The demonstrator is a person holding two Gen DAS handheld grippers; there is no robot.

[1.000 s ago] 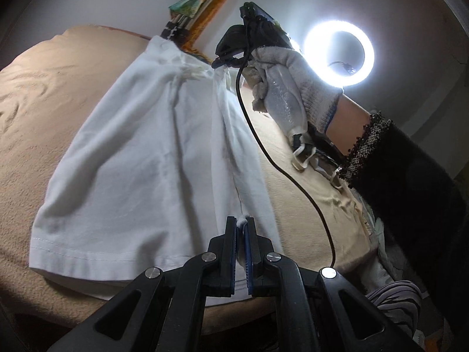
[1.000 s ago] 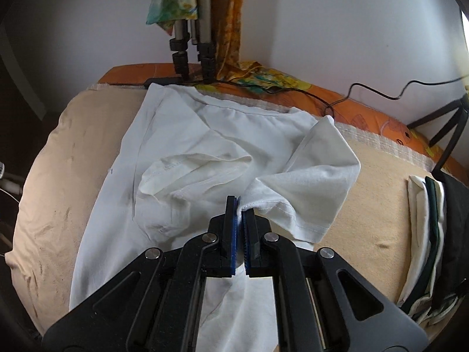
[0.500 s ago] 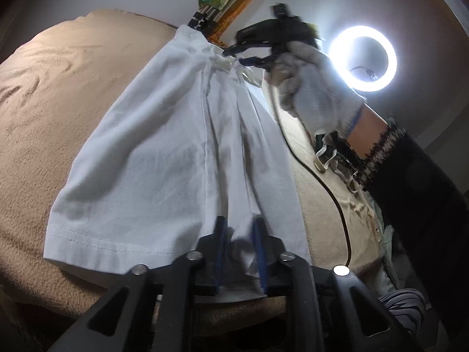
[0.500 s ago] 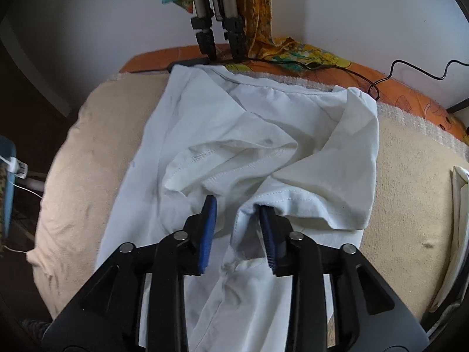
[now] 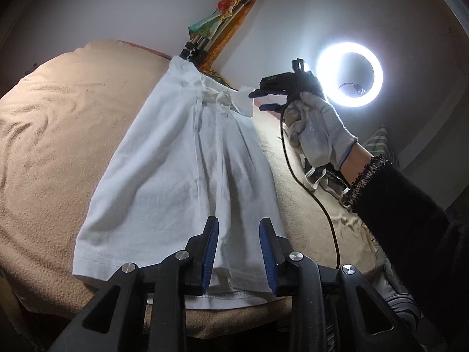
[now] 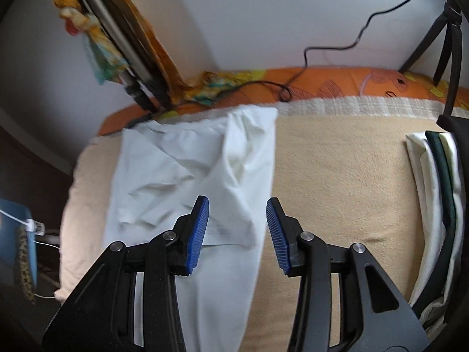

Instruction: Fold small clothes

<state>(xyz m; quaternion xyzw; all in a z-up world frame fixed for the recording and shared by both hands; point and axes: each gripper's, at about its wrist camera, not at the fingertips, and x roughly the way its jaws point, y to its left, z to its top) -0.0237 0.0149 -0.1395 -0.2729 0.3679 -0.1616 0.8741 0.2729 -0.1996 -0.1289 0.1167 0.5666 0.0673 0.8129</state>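
Shirt (image 5: 181, 176): lying on the tan blanket (image 5: 58, 135), its side panel now folded inward.
Left gripper (image 5: 239, 249): jaws now spreading open, releasing the hem at 6 o'clock.
Right gripper (image 6: 237, 231): likewise opening, letting go near 12 o'clock.
Meaning: lengthwise fold appearing complete; crosswise fold likely remaining.

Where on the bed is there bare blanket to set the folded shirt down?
Bare tan blanket lies between the white shirt and the folded stack at the right edge, and left of the shirt in the left wrist view. Crowded: the cable and tripod legs by the wall.
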